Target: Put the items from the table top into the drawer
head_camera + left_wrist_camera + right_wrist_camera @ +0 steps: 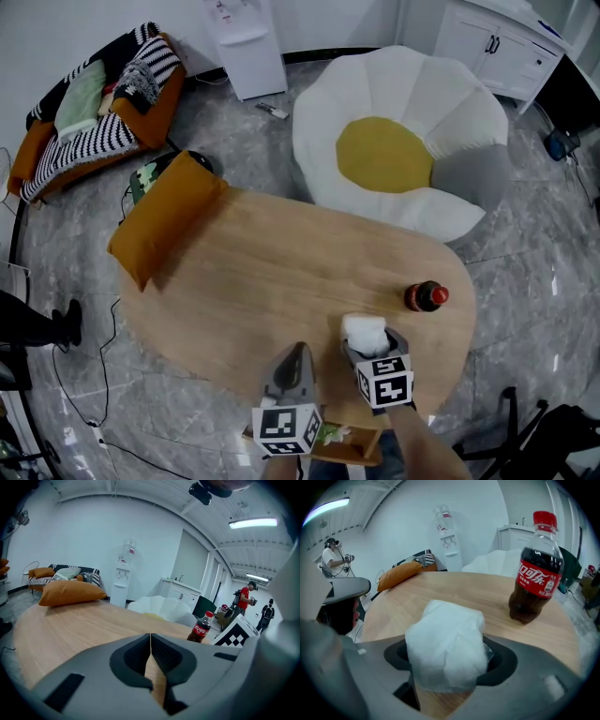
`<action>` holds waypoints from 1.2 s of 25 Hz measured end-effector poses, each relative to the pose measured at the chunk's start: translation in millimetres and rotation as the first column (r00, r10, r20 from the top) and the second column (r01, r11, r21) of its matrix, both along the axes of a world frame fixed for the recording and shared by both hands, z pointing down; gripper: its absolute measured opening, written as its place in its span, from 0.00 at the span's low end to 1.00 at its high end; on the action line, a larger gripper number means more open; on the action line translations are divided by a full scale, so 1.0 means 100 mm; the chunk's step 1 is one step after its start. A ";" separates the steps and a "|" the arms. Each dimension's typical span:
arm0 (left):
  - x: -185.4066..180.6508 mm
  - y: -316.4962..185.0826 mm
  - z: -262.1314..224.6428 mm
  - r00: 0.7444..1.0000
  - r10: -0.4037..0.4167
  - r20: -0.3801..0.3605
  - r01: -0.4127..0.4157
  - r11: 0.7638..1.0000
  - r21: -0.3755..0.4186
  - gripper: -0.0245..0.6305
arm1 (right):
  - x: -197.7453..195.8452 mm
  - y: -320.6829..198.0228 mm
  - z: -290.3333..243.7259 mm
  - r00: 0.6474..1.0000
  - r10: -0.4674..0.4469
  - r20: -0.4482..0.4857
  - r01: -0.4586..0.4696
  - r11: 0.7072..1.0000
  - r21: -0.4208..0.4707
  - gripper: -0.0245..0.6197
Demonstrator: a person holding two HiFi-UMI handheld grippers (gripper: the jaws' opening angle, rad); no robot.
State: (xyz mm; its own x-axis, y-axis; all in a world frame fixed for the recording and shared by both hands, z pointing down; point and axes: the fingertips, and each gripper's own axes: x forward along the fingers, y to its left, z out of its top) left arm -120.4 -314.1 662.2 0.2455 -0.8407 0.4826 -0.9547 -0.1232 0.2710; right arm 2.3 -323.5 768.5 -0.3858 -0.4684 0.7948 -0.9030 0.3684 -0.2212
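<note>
Evidently soft, light and crushable, a white tissue pack (446,644) near the table (281,272) edge is pinched across its middle, it seems, by the right gripper (449,665); gentle pressure is advised. The left gripper (150,656) is held pressed together, empty.

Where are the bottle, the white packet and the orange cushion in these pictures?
bottle (536,581): right gripper view, on its red label.
white packet (447,644): right gripper view, on its middle, between the jaws.
orange cushion (164,217): head view, on its top face.
</note>
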 end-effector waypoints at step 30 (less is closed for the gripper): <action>-0.20 0.68 -0.28 0.991 -0.131 -0.001 0.131 0.991 0.010 0.05 | -0.03 0.48 -0.85 0.983 -0.178 0.054 0.165 0.968 0.187 0.47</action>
State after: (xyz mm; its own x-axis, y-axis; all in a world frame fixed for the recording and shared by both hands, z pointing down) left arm -140.8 -245.8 634.0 0.1336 -0.8706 0.4735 -0.9626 -0.0004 0.2709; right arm -0.2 -276.0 683.8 -0.5243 -0.5243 0.6710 -0.8077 0.5558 -0.1968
